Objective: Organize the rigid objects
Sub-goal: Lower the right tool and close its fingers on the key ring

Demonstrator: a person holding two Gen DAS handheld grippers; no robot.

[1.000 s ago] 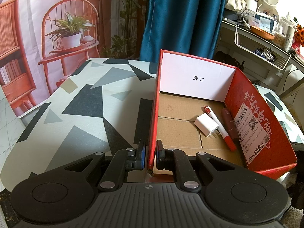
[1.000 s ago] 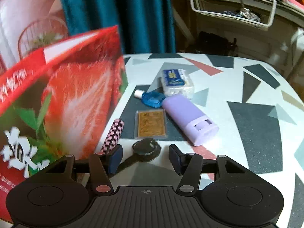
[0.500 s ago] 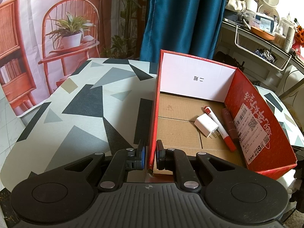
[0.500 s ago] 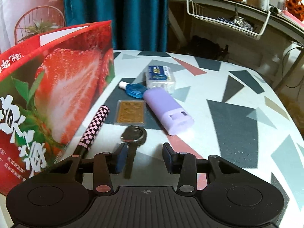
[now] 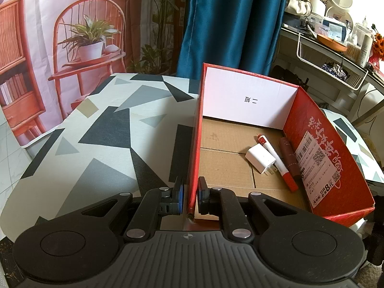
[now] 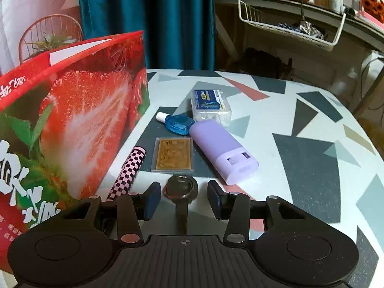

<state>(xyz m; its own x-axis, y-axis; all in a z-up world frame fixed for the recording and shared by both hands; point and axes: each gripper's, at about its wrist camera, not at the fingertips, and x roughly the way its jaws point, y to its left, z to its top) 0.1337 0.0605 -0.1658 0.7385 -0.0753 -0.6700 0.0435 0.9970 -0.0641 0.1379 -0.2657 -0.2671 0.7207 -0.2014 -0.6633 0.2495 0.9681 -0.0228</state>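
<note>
My left gripper (image 5: 190, 192) is shut on the near left wall of the red cardboard box (image 5: 195, 132). Inside the box lie a white charger (image 5: 260, 158), a red-and-white marker (image 5: 276, 160) and a dark red tube (image 5: 289, 156). In the right wrist view my right gripper (image 6: 184, 199) hovers low over the table with its jaws opening. A black key (image 6: 180, 189) lies between them, and neither pad touches it. The box (image 6: 84, 110), with its strawberry print, stands to the left.
Beyond the key lie a pink checkered pen (image 6: 129, 170), a gold card in a clear case (image 6: 174, 153), a purple case (image 6: 223, 148), a small blue bottle (image 6: 178, 123) and a clear box of swabs (image 6: 211, 105). A cluttered shelf with a wire basket (image 6: 290, 28) stands behind the table.
The left gripper has kept its hold on the box wall. In the right wrist view the key has shifted from beside the left finger to midway between the jaws.
</note>
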